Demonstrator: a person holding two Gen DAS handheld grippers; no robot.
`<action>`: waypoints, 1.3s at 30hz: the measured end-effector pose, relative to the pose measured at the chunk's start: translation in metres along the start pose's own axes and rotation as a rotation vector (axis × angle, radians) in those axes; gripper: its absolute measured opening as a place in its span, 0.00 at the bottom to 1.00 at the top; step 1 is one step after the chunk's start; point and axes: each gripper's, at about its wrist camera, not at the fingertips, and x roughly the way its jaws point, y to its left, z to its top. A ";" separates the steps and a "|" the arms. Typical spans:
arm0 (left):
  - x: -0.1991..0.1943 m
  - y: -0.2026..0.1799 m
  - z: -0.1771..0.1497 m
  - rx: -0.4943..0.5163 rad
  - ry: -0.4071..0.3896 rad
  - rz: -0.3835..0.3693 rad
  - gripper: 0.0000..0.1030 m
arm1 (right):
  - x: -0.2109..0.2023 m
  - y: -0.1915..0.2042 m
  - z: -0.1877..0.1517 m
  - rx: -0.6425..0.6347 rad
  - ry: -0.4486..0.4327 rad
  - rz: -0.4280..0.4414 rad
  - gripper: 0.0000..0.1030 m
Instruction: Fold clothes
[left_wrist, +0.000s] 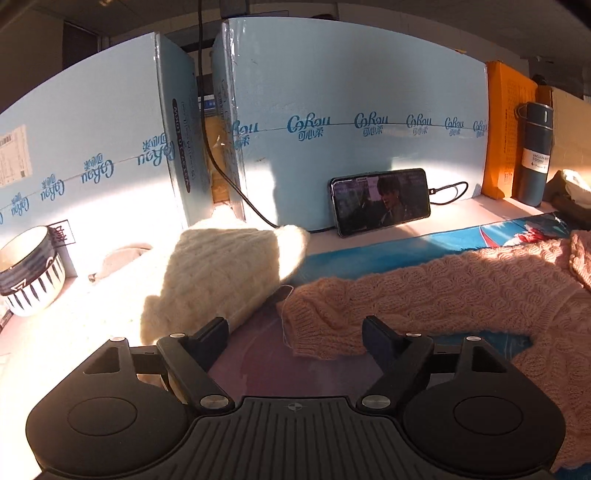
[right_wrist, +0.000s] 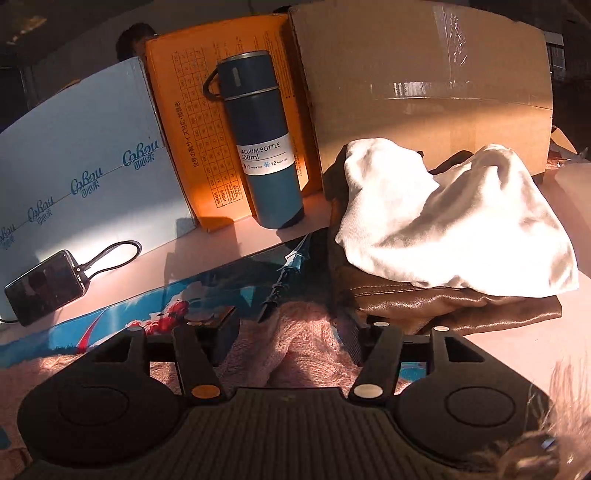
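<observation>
Now | pink sweater (left_wrist: 461, 291) sleeve lies sideways | cuff twd cream knit (left_wrist: 207, 273)

Beyond the fingers, pale blue cardboard boxes (left_wrist: 369, 147) repeat "CoRou"; the dark blue steel flask (right_wrist: 264, 147) reads "VACUUM BOTTLE 500ml".

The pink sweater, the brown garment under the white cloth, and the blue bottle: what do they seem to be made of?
The pink sweater looks like soft wool or acrylic yarn: a chunky cable knit with a fuzzy surface. The brown garment seems to be leather or imitation leather: a smooth glossy sheen and a stitched seam. The blue bottle is probably painted metal with a matte finish; its label reads VACUUM BOTTLE.
</observation>
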 end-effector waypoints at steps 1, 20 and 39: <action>-0.007 0.004 -0.006 -0.041 0.012 -0.026 0.79 | -0.014 -0.002 -0.002 0.002 -0.025 0.009 0.65; -0.080 0.006 -0.036 -0.042 -0.064 -0.121 0.11 | -0.068 -0.033 -0.095 0.071 0.018 -0.161 0.70; -0.058 -0.092 -0.030 0.241 -0.109 -0.247 0.84 | -0.079 0.072 -0.085 -0.169 0.049 0.376 0.68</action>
